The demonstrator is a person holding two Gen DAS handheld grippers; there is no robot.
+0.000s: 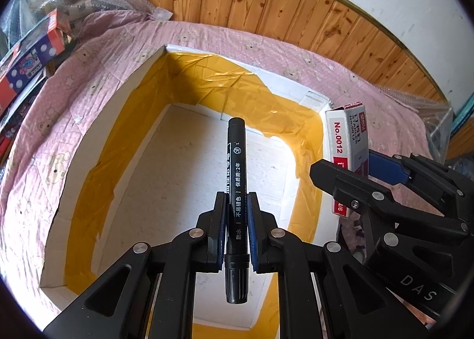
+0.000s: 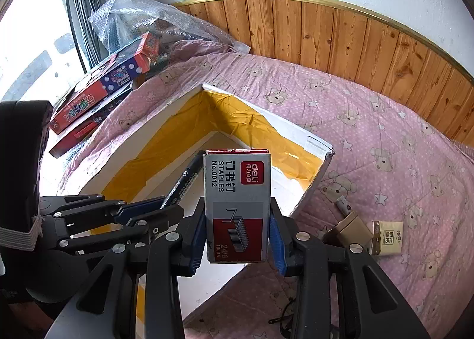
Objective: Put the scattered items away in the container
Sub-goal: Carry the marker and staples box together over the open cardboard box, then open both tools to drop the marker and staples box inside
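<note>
While your left gripper [image 1: 237,220] is clamped on the black marker [image 1: 236,179] and your right gripper [image 2: 237,235] is clamped on the staple box [image 2: 237,205], you are at the delivery step: both items are held over or at the edge of the open white carton [image 1: 97,120], and neither has been let go. The marker points forward along the fingers, cap end toward the camera, and it sits over the bare white floor of the carton, inside the yellow-taped walls. The staple box stands upright between the right pads; from the left wrist view it [image 1: 348,143] hangs just at the carton's near right corner, so I judge it is over the rim rather than clearly inside.

Next, you would want to lower the marker closer to the floor and part the fingers, so it doesn't bounce or roll. Carry the staple box a little further inward over the opening before you release it, or it may catch the wall and tip out onto the pink quilt [image 2: 385,120].

Your two tools are close together, the right one [image 1: 385,179] angled in beside the left, so release one at a time. Small tan packets [image 2: 388,238] lie on the quilt to the right, not yet collected.
</note>
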